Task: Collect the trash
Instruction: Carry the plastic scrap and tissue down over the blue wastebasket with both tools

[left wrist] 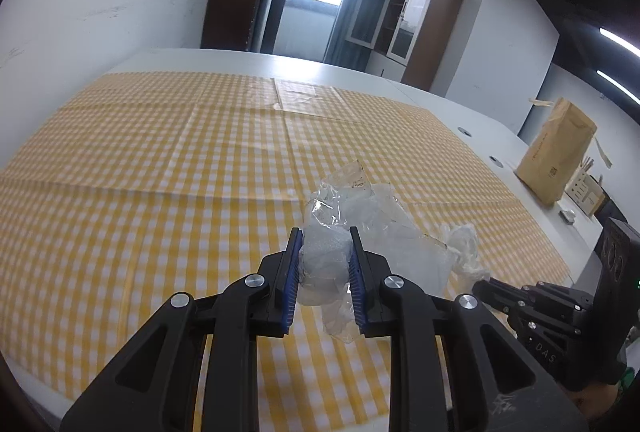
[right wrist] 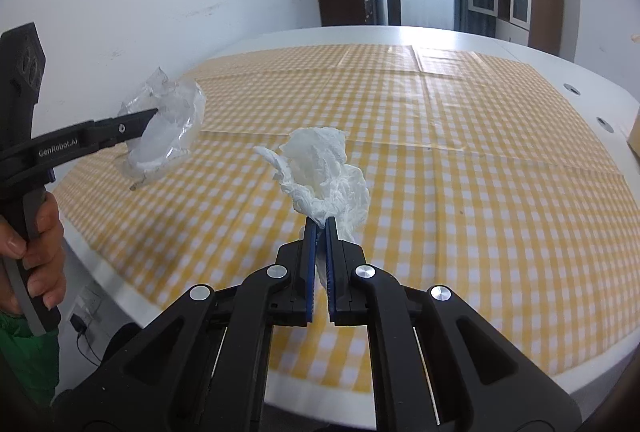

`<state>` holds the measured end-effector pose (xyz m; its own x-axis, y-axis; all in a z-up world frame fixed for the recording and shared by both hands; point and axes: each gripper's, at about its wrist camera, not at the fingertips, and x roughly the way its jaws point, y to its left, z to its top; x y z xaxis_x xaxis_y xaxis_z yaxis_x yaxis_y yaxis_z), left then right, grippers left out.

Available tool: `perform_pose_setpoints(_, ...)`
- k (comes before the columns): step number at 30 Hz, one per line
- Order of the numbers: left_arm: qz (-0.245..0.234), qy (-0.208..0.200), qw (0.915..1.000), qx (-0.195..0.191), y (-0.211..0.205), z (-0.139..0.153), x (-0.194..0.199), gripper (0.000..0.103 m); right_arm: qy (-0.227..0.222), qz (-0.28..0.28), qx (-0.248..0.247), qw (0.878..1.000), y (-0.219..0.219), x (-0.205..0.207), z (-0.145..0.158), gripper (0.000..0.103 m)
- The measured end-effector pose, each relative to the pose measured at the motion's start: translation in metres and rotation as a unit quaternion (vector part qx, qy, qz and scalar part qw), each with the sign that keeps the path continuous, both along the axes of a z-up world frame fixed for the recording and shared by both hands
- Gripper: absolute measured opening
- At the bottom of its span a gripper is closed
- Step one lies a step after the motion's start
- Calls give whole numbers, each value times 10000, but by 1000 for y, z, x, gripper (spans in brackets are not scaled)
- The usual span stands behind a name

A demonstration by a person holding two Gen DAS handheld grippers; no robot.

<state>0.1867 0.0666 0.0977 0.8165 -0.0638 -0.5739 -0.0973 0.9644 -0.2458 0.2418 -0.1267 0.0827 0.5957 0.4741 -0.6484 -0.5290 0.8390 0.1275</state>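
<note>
The left tool (left wrist: pixel 323 238) is gripping a crumpled wad of clear plastic wrap (left wrist: pixel 344 216), its blue pads (left wrist: pixel 291 268) pressing on either side of the wad with a narrow gap between them. The plastic is bulging out ahead of the tips and trailing below them, and it is being held clear above the surface (left wrist: pixel 140 160), which is wearing a yellow-and-white checked cloth.

The right tool (right wrist: pixel 320 222) is pinching a crumpled white paper napkin (right wrist: pixel 324 172) by its lower end, with the jaws closed almost fully on the thin paper. The napkin is fanning up and out ahead of the tips, lifted off the checked cloth.

Seen from the right wrist, the left tool is sitting off to the left side and slightly ahead, with a person's hand (right wrist: pixel 38 236) wrapping its handle. Seen from the left wrist, the right tool is showing low on the right with the napkin at its tip, just beside the plastic.

A brown paper bag (left wrist: pixel 554 156) is standing upright far to the right of the left tool, on the bare white part of the surface beyond the cloth.
</note>
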Motion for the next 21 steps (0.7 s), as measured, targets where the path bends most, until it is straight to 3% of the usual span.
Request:
perform_pose_setpoints(5, -93, -118, 9999, 41, -9, -5, -45, 21, -92, 49, 121, 9999, 0, -38, -2, 4)
perform_pose_setpoints(11, -152, -138, 9997, -89, -19, -35, -112, 21, -287, 237, 39, 9993, -8, -106, -25, 4)
perform_pose_setpoints(21, -191, -83, 9996, 198, -30, -63, -185, 21, -169, 520, 198, 9983, -10, -183, -49, 4)
